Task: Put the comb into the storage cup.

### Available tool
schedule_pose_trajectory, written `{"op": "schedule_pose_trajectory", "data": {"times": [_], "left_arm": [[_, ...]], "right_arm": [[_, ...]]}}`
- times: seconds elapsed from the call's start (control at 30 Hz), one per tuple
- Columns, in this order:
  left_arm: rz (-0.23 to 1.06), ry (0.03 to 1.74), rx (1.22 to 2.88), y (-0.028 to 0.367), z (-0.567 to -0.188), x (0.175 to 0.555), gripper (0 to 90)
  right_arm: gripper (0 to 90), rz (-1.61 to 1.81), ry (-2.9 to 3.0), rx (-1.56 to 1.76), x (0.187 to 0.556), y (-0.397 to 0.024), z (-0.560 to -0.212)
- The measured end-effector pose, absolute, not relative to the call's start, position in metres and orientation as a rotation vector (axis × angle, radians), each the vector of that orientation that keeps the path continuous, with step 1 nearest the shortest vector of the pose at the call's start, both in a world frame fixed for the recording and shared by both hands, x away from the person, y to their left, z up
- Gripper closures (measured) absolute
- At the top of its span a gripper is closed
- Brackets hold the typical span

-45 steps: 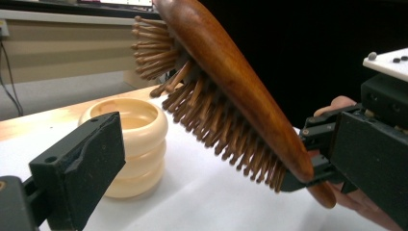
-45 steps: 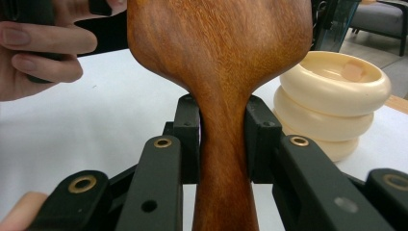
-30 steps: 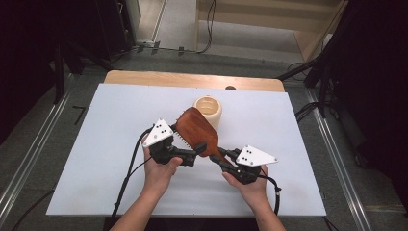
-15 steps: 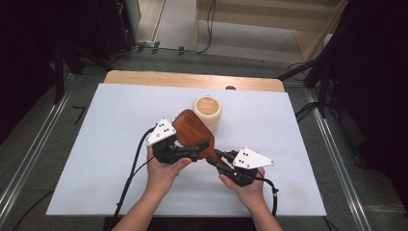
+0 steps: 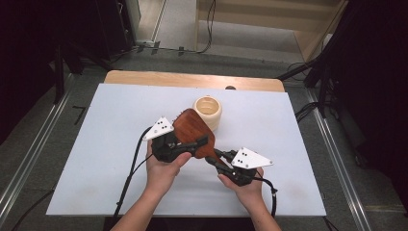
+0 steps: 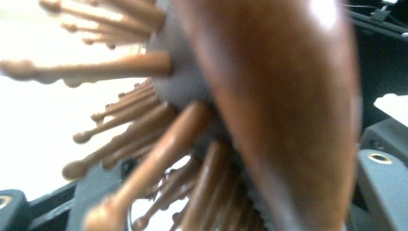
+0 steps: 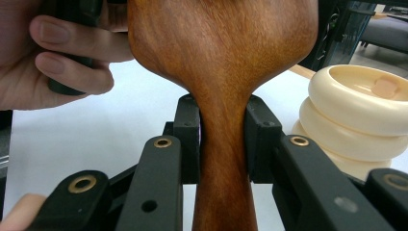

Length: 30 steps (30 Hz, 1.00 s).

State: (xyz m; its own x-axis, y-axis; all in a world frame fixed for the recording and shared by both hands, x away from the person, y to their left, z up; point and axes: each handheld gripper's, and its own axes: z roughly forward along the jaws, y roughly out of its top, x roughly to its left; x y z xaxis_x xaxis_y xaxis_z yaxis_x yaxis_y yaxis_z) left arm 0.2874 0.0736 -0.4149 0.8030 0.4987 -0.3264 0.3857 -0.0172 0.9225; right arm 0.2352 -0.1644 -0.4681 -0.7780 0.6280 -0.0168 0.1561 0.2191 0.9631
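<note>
Two grippers are holding one reddish-brown wooden paddle hairbrush (image 5: 192, 132) above the white table (image 5: 86, 159): left gripper (image 5: 195, 144) has just been closing on its head, right gripper (image 7: 223, 144) is clamping its handle; ribbed cream cup (image 5: 208, 111) just beyond.

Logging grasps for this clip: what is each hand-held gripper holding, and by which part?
The right hand-held gripper clamps the wooden hairbrush at its handle neck. The left hand-held gripper, jaws just closing, straddles the brush head across back and bristles; firm contact cannot be told.
</note>
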Motion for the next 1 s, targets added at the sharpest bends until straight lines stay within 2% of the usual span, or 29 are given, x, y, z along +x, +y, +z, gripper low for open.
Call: {"op": "schedule_pose_trajectory", "data": {"times": [0.1, 0.3, 0.67, 0.8, 0.87, 1.0], "left_arm": [[0.068, 0.695, 1.634, 0.072, -0.415, 0.287, 47.3], [0.053, 0.662, 1.634, 0.073, -0.413, 0.287, 54.3], [0.123, 0.657, 1.658, 0.076, -0.406, 0.290, 56.3], [0.131, 0.657, 1.654, 0.078, -0.403, 0.293, 56.3], [0.134, 0.653, 1.651, 0.080, -0.402, 0.295, 56.4], [0.138, 0.669, 1.636, 0.083, -0.400, 0.297, 56.4]], "right_arm": [[69.0, 1.576, 2.099, 0.739, 0.237, -0.164, -0.470], [65.2, 1.604, 2.089, 0.777, 0.239, -0.163, -0.471], [11.7, 1.617, 2.047, 0.893, 0.243, -0.172, -0.468], [7.3, 1.657, 2.033, 0.929, 0.244, -0.183, -0.470], [0.0, 1.652, 2.031, 0.957, 0.247, -0.190, -0.472], [0.0, 1.649, 2.015, 0.978, 0.247, -0.204, -0.476]]}}
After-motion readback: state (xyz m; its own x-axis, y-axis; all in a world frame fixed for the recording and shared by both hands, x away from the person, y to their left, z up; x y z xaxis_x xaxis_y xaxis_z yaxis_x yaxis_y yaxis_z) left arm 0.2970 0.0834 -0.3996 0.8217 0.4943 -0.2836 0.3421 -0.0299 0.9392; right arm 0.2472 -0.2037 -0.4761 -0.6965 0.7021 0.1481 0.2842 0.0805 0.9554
